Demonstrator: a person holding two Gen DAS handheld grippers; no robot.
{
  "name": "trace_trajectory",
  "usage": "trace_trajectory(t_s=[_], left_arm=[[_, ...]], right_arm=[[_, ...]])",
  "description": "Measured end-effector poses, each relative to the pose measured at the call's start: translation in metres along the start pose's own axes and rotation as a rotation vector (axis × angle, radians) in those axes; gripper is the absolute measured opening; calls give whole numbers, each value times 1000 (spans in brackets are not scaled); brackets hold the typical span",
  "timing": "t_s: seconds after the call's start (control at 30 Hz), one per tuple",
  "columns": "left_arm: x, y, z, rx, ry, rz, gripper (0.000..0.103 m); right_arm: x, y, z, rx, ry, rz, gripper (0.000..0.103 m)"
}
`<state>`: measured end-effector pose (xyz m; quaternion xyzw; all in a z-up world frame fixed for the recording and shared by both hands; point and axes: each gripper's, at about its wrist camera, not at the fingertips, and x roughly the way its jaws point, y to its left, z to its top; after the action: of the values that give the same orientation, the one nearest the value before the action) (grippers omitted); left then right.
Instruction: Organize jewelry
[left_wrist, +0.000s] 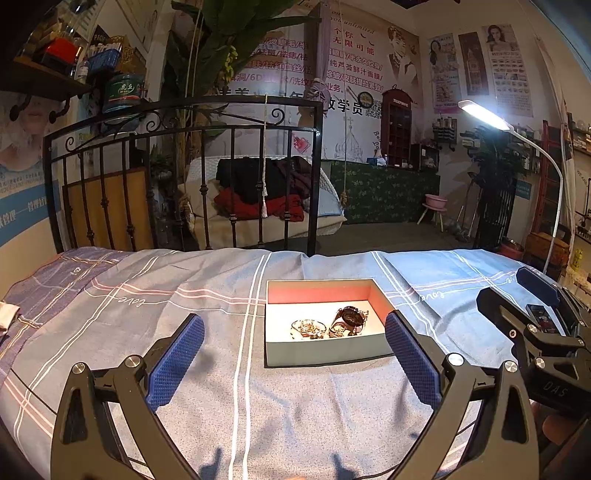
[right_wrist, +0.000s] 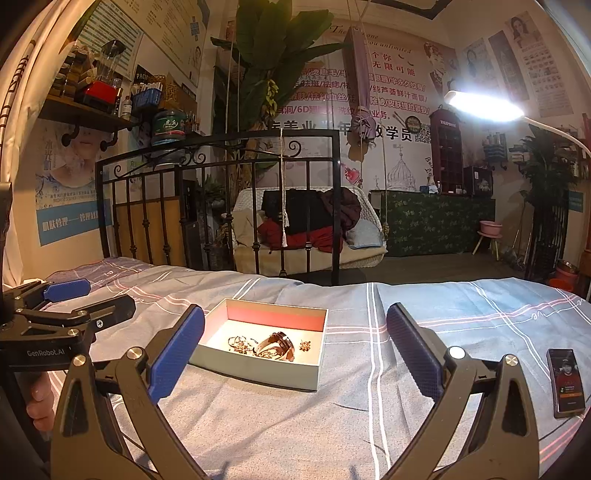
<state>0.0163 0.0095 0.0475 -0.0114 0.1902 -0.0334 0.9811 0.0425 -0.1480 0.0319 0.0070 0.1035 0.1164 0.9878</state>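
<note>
A shallow grey box with a red inner wall lies on the bed; it also shows in the right wrist view. Inside lie a bracelet, a dark watch and small pieces, seen from the right as a bracelet, a watch and a small star-shaped piece. My left gripper is open and empty, just short of the box. My right gripper is open and empty, with the box between its blue fingertips. Each gripper shows at the edge of the other's view.
The bed has a blue-grey plaid sheet. A black iron footboard stands at the far edge. A phone with a lit screen lies on the sheet at the right. A white lamp shines from the right.
</note>
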Motion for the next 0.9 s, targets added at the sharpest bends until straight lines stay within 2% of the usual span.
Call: trace_trajectory(t_s=[0.63,0.73,0.9], left_arm=[[-2,-4,-2,4,8,2,97],[-4,-5,-3,8,-5,41,97],[-5,-6,-4,21,0,43,97]], right_arm=[[-2,1,0,-1,1,6,97],[-2,1,0,-1,1,6,97],[-3,1,0,-1,1,6,97]])
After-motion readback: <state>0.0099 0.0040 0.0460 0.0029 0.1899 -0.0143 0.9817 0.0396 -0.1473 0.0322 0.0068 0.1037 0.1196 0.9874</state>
